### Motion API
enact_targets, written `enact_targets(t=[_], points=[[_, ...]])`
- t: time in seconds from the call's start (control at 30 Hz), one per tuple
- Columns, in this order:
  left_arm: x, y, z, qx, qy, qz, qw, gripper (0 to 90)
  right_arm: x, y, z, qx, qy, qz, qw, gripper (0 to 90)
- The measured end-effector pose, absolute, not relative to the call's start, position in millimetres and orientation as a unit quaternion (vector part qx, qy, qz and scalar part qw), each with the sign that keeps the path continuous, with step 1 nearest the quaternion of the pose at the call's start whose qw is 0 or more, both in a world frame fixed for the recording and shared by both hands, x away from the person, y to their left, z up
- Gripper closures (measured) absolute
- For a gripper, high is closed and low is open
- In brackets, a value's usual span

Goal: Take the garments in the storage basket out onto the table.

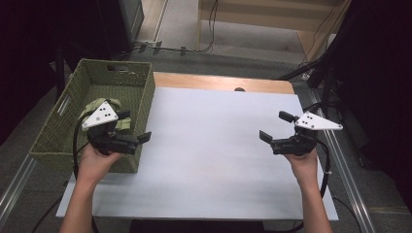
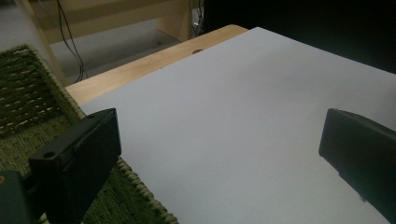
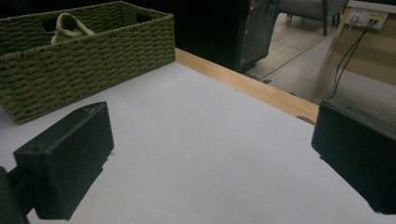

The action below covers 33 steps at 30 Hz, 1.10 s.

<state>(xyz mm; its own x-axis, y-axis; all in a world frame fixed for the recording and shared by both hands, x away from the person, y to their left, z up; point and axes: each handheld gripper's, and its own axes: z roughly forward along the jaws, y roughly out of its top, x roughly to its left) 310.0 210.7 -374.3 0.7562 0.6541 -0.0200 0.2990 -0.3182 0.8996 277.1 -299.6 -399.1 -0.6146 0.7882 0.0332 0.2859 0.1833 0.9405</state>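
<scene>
Basket: green wicker, left edge of desk, one pale green item inside. Your left tongs hover at its near right rim, right tongs over bare desk; both wide open, empty. Likely between steps; next, pick a target.

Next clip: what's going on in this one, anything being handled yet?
Nothing is held right now. A person holds the left gripper over the near right corner of the green woven basket, its fingers open, and the right gripper above the white table surface, also open. A pale green soft item lies inside the basket; what it is can't be told. No other loose objects sit on the white surface.
</scene>
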Motion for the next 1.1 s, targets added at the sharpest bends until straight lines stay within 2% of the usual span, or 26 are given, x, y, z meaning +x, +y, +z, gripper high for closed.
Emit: enact_targets(t=[0.47,1.1], points=[[321,224,-378,0.804,0.320,0.200,0.460,0.0,277,-300,-399,0.361,0.735,0.520,0.243,0.0],[346,256,-373,0.806,0.360,0.259,0.392,0.0,279,-298,-400,0.359,0.737,0.519,0.242,0.0]])
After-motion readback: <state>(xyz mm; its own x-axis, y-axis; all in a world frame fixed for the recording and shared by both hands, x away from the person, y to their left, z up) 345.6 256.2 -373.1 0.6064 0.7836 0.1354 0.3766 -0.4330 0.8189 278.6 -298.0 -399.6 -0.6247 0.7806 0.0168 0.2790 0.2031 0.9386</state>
